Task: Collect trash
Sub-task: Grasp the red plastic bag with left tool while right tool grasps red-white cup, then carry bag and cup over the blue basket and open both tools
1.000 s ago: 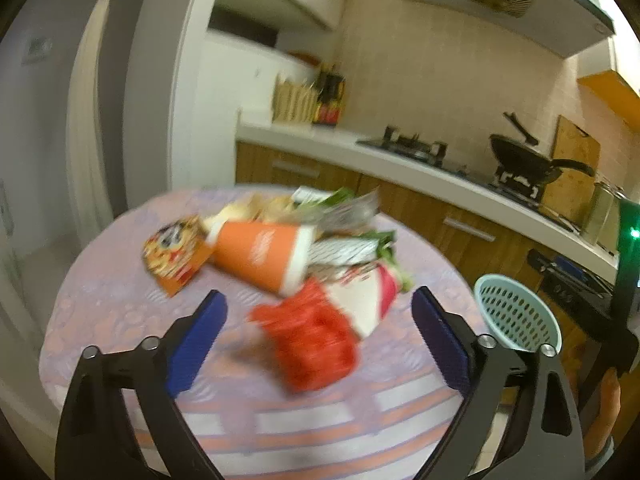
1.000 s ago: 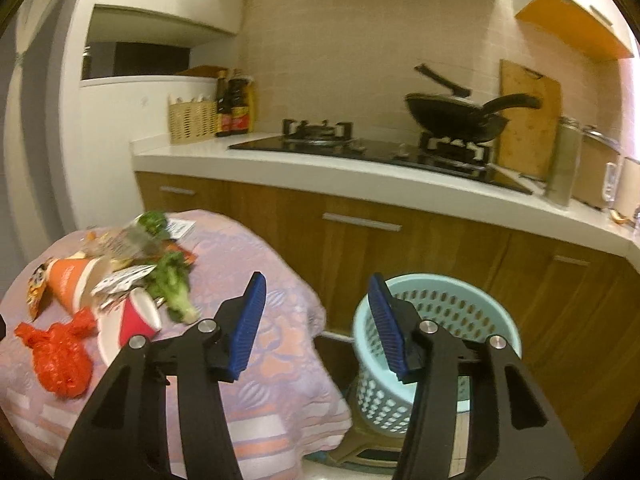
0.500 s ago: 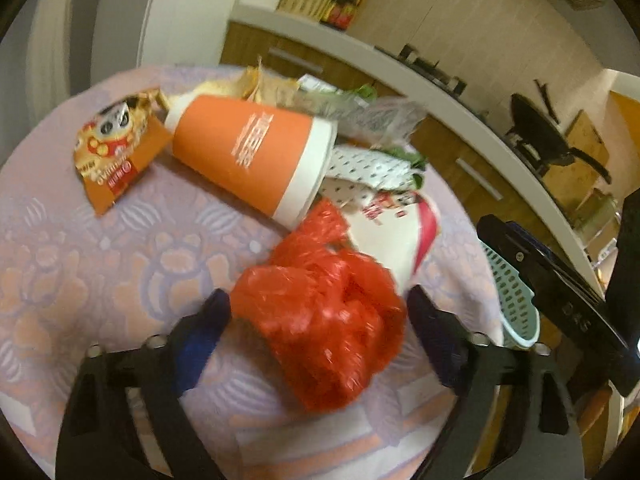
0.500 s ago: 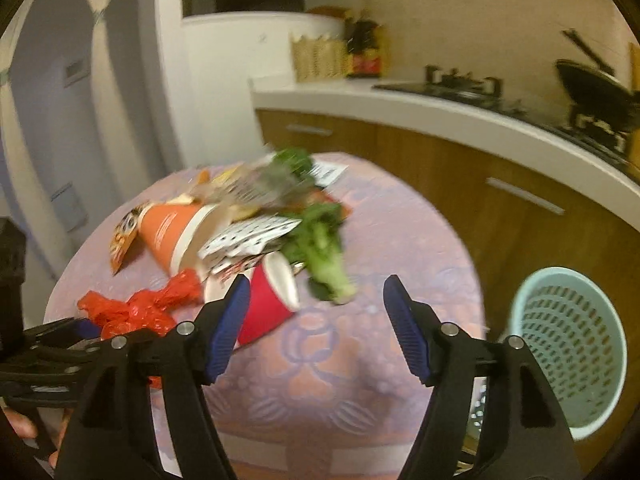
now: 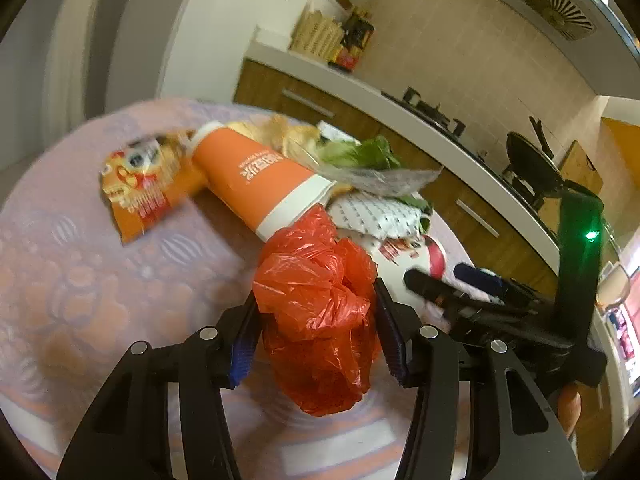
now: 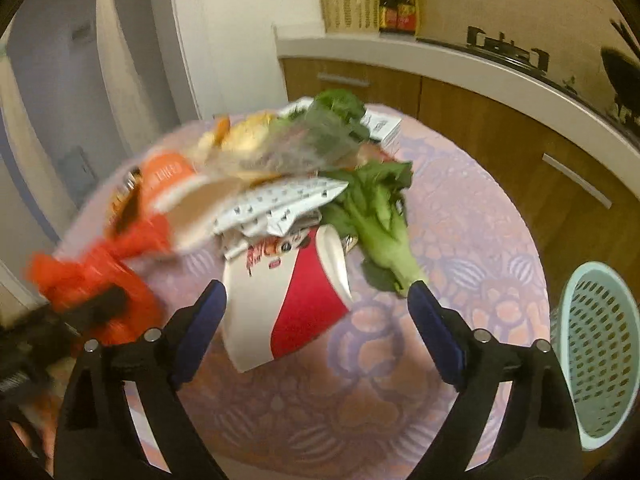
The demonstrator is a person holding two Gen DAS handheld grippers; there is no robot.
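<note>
Left gripper (image 5: 316, 334) clamped on red plastic bag (image 5: 320, 320) over the table (image 5: 80, 280); right gripper (image 6: 316, 308) jaws spread wide around red-and-white paper cup (image 6: 288, 300).

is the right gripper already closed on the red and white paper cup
No, the right gripper stands wide open, its blue pads either side of the red and white cup without touching it.

Round table (image 6: 472, 216) in patterned cloth, littered: orange cup (image 5: 260, 180), snack wrapper (image 5: 140, 188), greens (image 6: 376, 216)
</note>
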